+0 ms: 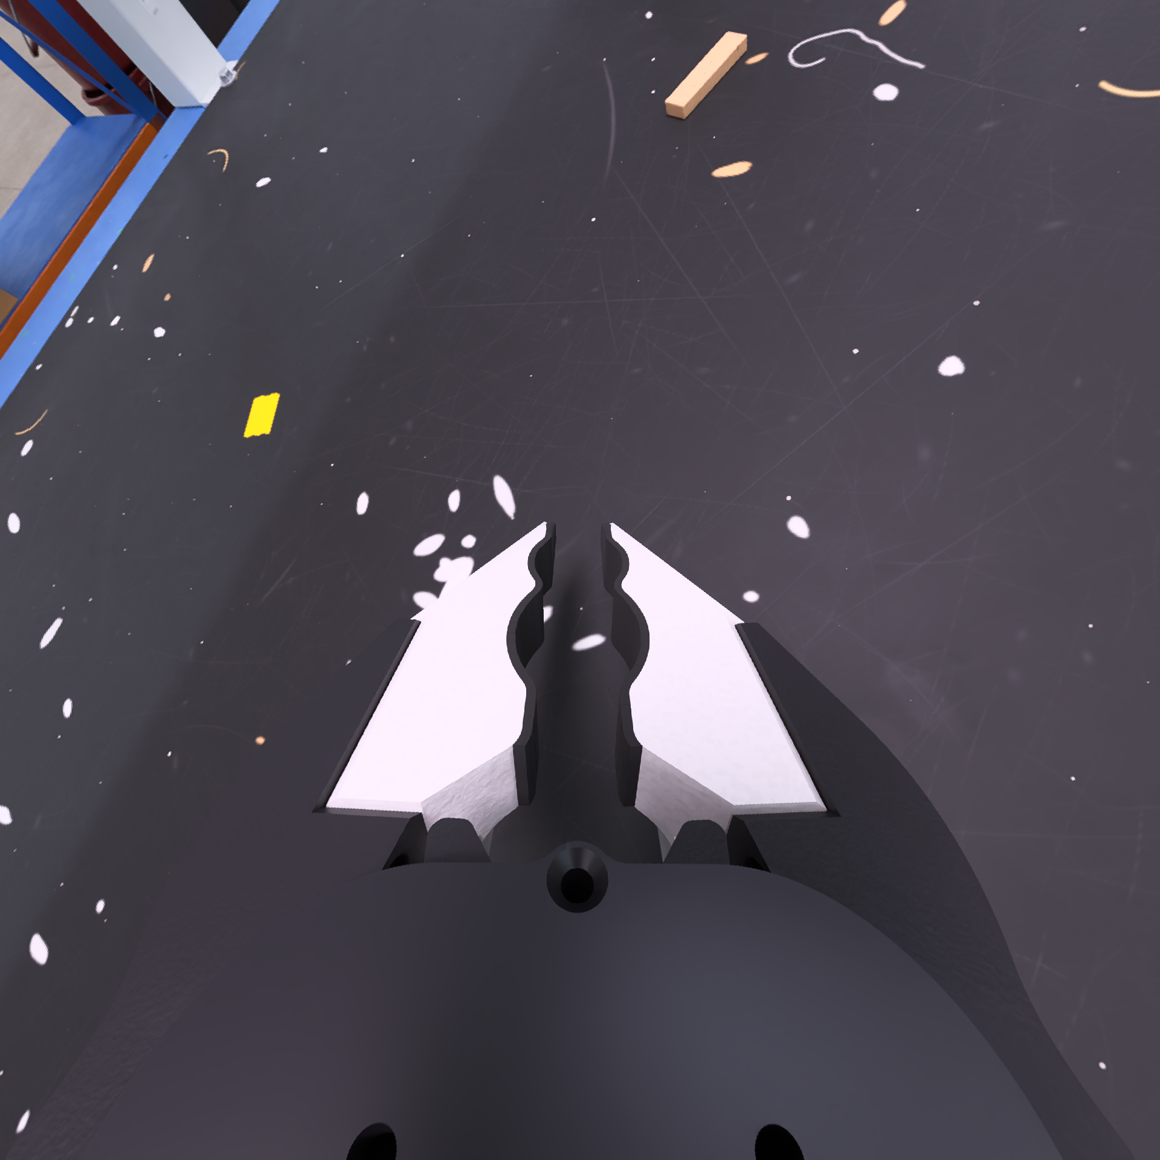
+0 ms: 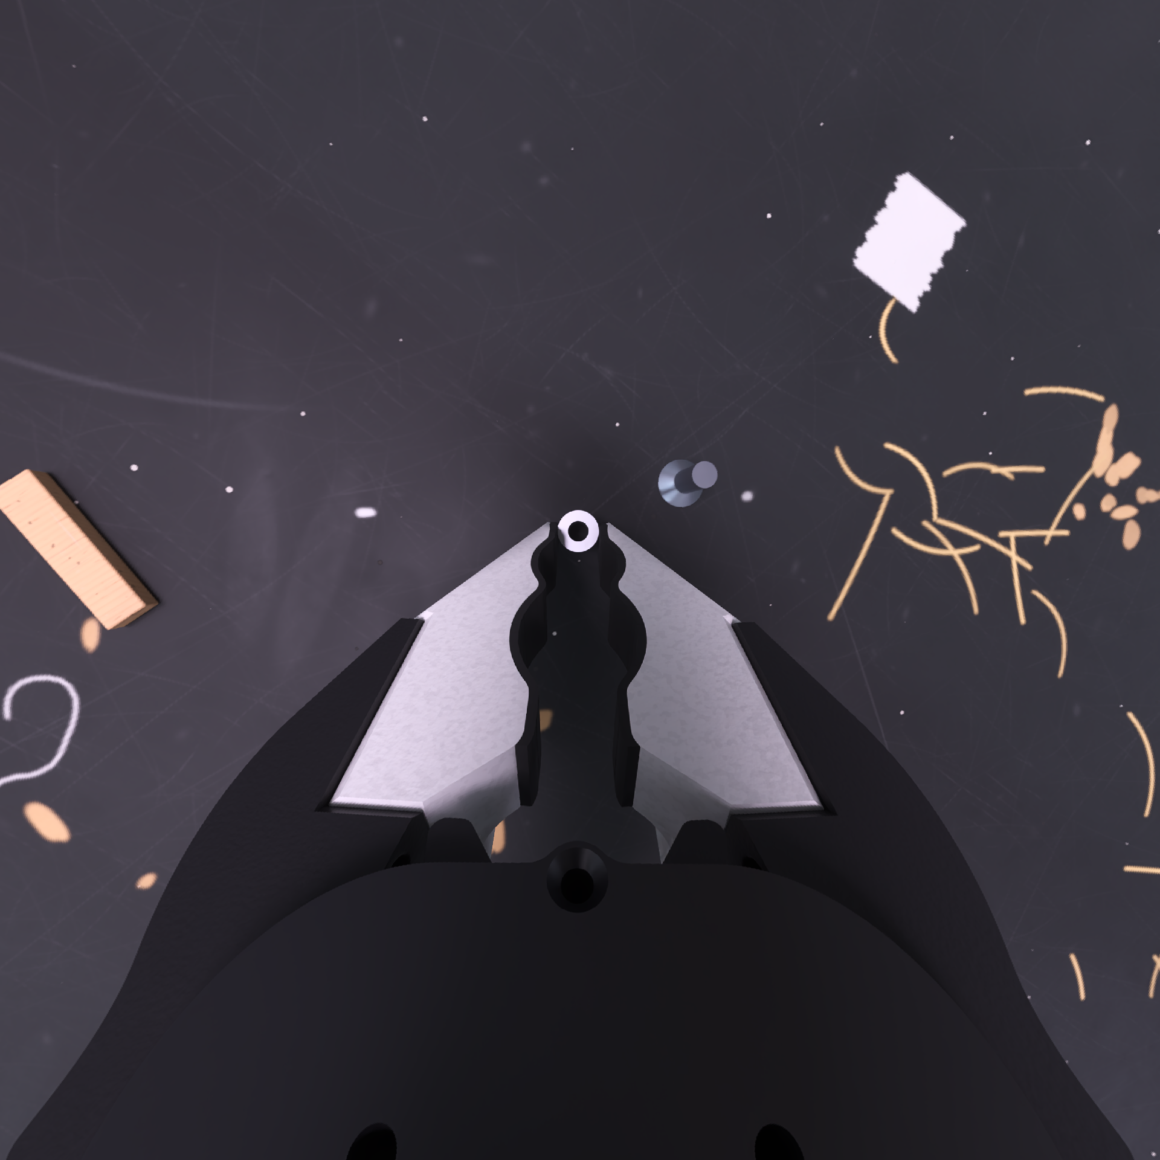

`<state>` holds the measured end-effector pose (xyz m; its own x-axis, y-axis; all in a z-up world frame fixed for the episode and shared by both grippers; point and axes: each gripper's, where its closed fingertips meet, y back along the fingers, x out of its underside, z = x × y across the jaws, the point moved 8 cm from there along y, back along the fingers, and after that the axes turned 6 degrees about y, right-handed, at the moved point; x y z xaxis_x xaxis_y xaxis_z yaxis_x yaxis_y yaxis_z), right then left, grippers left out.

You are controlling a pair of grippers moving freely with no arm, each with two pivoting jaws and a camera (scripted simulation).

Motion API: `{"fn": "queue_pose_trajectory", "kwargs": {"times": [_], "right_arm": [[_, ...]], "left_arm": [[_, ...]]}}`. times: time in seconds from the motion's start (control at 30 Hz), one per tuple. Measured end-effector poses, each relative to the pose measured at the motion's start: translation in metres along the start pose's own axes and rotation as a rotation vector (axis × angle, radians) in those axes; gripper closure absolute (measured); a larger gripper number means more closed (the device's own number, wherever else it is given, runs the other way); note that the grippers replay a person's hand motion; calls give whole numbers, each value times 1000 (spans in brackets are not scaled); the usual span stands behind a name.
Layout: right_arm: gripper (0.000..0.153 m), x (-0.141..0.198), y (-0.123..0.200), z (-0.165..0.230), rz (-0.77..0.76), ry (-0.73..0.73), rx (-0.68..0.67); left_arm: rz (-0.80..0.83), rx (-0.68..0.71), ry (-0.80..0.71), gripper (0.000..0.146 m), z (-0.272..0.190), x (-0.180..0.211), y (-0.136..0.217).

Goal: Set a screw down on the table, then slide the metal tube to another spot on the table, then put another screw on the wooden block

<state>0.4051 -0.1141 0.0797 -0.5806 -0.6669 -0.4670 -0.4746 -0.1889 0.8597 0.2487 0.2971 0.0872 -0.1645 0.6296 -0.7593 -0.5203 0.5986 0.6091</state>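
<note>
In the right wrist view, my right gripper (image 2: 577, 533) looks straight down at the dark table (image 2: 439, 282). Its fingertips are closed around the metal tube (image 2: 577, 531), which shows end-on as a small white ring. A silver screw (image 2: 685, 482) stands on its head just right of the tips, apart from them. The wooden block (image 2: 75, 549) lies flat at the far left. In the left wrist view, my left gripper (image 1: 577, 530) hovers over the bare table with its jaws a narrow gap apart and nothing between them. The wooden block (image 1: 706, 75) lies far ahead.
A white paper scrap (image 2: 909, 241) lies at the upper right, with tan wood shavings (image 2: 954, 533) to the right. A white wire curl (image 1: 847, 47) lies beside the block. A yellow tape piece (image 1: 262, 414) and the blue table edge (image 1: 125, 207) are to the left.
</note>
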Motion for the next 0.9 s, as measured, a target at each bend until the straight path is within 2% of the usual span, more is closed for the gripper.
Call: {"fn": "queue_pose_trajectory", "kwargs": {"times": [0.3,0.63,0.73,0.9], "right_arm": [[141,2,6,16,6,15,-45],[140,-2,19,73,-32,81,-157],[115,0,28,70,-59,80,-134],[109,3,41,26,-88,27,-46]], "left_arm": [[-4,18,1,132,-4,-2,-6],[-25,49,-13,132,-12,-11,-12],[-27,59,-14,132,-15,-12,-14],[-24,62,-17,132,-17,-15,-20]]}}
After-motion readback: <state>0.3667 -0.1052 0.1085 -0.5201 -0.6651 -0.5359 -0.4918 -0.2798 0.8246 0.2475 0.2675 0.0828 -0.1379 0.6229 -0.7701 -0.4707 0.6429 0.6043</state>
